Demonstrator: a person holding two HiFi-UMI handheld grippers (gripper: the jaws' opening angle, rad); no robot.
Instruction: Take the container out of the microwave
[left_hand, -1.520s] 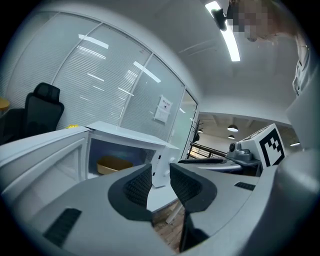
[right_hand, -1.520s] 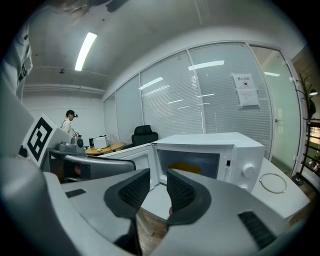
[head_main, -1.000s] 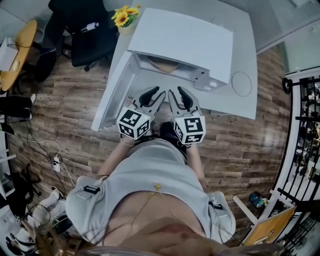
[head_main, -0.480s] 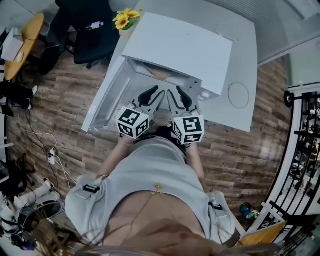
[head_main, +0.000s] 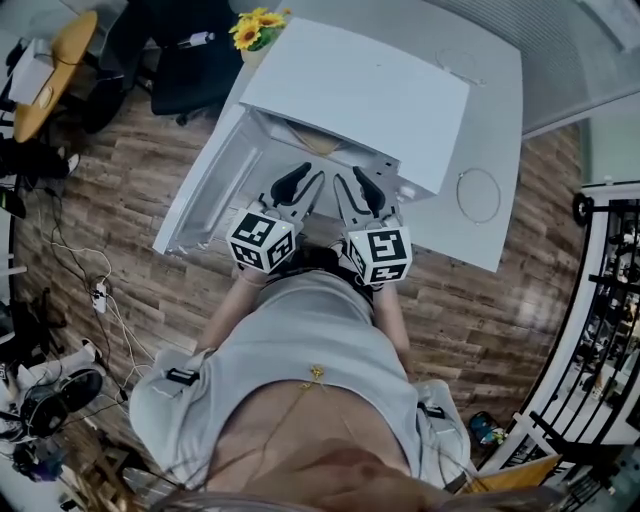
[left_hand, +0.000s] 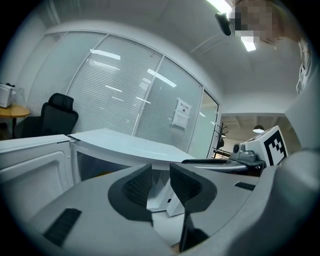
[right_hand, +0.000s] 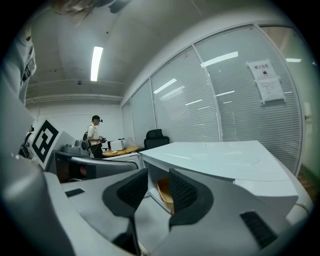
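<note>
1. Nearest is the person's grey-shirted body (head_main: 300, 350), with both forearms reaching forward to the claws.
2. The left claw (head_main: 303, 186) and the right claw (head_main: 357, 190) are held side by side just in front of the microwave's opening, each pointing into it and slightly down. Their marker cubes (head_main: 258, 240) face up.
3. In the left gripper view the left claw (left_hand: 160, 172) has its jaws apart with a modest gap. Nothing sits between the pads, and only the microwave's white front shows through the gap.
4. In the right gripper view the right claw (right_hand: 158, 181) is likewise parted and grips nothing. The container shows through its gap, farther in and clear of the pads.
5. The microwave (head_main: 370, 95) is white and stands on a white table (head_main: 495, 130). Its door (head_main: 200, 195) is swung wide to the left.
6. The container (right_hand: 164, 192) is a shallow tan dish on the floor of the cavity, open side up. In the head view only a sliver (head_main: 318, 140) shows under the microwave's top, so its long axis cannot be told.
7. To the right on the table lies a thin wire ring (head_main: 478, 193).
8. At the table's far left corner are yellow flowers (head_main: 255, 25), with a black chair (head_main: 190, 70) beyond on the wooden floor (head_main: 120, 200).
</note>
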